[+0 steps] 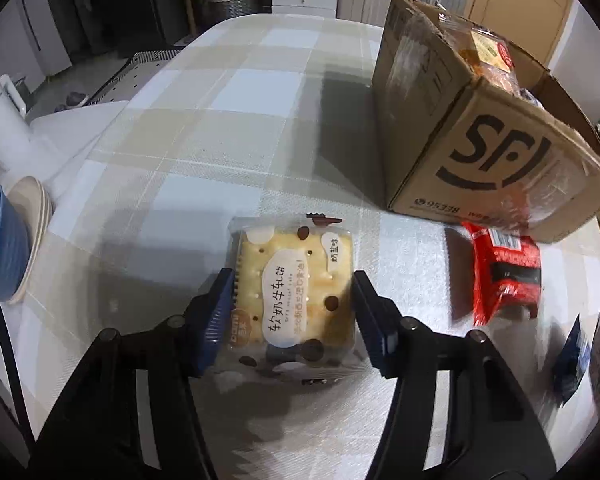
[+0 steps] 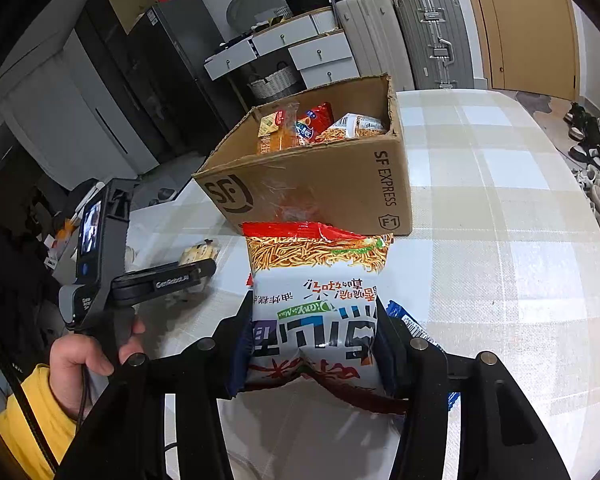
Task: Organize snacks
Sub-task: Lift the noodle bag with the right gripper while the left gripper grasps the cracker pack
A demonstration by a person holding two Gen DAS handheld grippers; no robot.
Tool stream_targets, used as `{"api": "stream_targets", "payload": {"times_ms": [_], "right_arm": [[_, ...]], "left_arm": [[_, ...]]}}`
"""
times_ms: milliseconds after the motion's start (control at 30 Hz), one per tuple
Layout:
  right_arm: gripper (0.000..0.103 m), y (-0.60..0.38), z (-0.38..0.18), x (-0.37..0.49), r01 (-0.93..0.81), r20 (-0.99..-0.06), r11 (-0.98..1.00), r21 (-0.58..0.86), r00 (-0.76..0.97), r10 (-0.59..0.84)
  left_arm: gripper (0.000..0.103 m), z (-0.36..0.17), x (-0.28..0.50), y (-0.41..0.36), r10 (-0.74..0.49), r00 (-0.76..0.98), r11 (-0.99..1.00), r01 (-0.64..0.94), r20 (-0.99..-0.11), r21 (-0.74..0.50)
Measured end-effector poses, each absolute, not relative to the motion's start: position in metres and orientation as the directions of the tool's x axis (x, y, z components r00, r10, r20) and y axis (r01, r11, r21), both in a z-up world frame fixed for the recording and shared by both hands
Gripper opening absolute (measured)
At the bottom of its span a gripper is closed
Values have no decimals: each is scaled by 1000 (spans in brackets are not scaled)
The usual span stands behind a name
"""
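Square clear-wrapped cracker snack packet lies flat on the checked cloth surface, directly between the left gripper fingers, which bracket its two side edges; pads at or near the wrapper, firm grip not confirmed. Open brown cardboard box stands ahead and to the right. Right gripper fingers clamp a white-and-red noodle snack bag, long axis pointing at the box just beyond. Judgement: right hand is nearer to dropping in.
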State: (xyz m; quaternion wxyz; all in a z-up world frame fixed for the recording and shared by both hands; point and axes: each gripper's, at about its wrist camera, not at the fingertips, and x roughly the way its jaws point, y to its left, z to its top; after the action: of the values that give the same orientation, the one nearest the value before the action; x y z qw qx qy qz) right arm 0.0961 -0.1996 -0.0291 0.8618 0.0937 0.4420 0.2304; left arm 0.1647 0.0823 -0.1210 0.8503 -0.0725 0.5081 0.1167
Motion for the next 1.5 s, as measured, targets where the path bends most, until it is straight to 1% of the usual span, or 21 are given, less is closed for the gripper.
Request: {"api": "stream_targets", "payload": {"times_ms": [167, 333, 467, 733, 967, 1167, 1367, 1500], "right_arm": [[51, -199, -27, 94, -312, -712, 876, 367, 512, 480], [51, -196, -20, 87, -331, -687, 865, 376, 528, 500], [51, -189, -19, 80, -342, -675, 856, 388, 527, 516], [51, -178, -17, 56, -344, -659, 838, 424, 517, 545], [51, -181, 9, 43, -378, -597, 811, 446, 550, 584], [51, -188, 37, 65, -364, -578, 805, 468, 562, 591], [51, -192, 63, 109, -326, -580, 816, 478, 581, 572], [51, -194, 69, 143, -301, -593, 828, 472, 587, 551]], "left_arm": [[55, -117, 154, 92, 118, 466, 963, -271, -877, -14], [55, -97, 132, 91, 127, 517, 968, -252, -847, -9], [55, -81, 108, 85, 92, 553, 972, -229, -828, -44], [55, -52, 63, 52, 36, 626, 988, -137, -779, -65], [55, -24, 44, 34, -31, 658, 992, -69, -752, -102], [55, 11, 63, 34, -73, 672, 989, -49, -737, -143], [55, 55, 107, 23, -86, 715, 993, 8, -694, -115], [55, 68, 150, 10, -122, 708, 992, 66, -696, -107]]}}
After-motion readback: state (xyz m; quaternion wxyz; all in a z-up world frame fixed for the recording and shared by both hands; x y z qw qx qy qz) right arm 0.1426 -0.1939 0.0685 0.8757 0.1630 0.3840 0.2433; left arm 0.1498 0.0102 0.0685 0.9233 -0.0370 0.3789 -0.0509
